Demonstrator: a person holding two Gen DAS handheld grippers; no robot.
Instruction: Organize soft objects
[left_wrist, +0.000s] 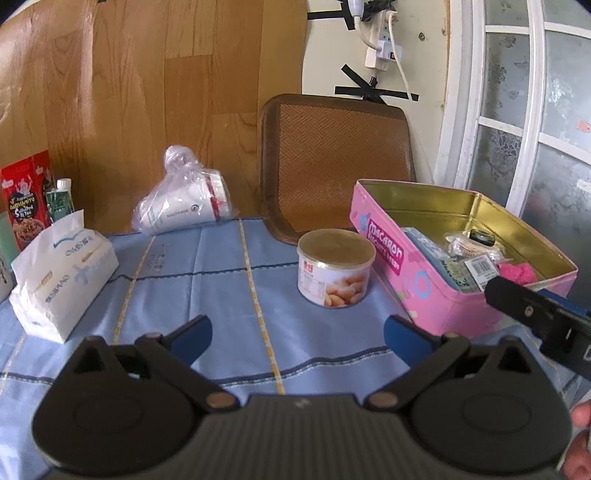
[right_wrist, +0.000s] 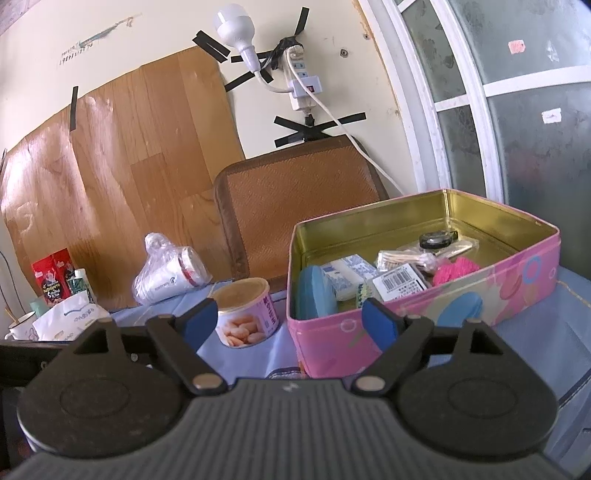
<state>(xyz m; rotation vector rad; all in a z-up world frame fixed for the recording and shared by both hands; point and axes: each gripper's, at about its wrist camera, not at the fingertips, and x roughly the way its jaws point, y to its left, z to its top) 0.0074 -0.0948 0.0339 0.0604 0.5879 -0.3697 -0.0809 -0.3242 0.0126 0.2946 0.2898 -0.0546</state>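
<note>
A pink macaron tin (left_wrist: 436, 295) (right_wrist: 424, 310) stands open on the blue tablecloth. Inside lie a pink fluffy thing (right_wrist: 456, 268) (left_wrist: 517, 272), a blue sponge-like pad (right_wrist: 314, 293), a barcoded pack (right_wrist: 400, 283) and small packets. A soft tissue pack (left_wrist: 61, 280) (right_wrist: 70, 319) lies at the left. My left gripper (left_wrist: 297, 334) is open and empty above the cloth, in front of a can. My right gripper (right_wrist: 290, 321) is open and empty just before the tin's near wall; it shows in the left wrist view (left_wrist: 539, 314) beside the tin.
A round food can (left_wrist: 334, 267) (right_wrist: 245, 312) stands left of the tin. A bagged stack of paper cups (left_wrist: 184, 199) (right_wrist: 168, 275) lies at the back. A woven chair back (left_wrist: 332, 162), a red snack box (left_wrist: 26, 201) and a small bottle (left_wrist: 61, 201) are behind.
</note>
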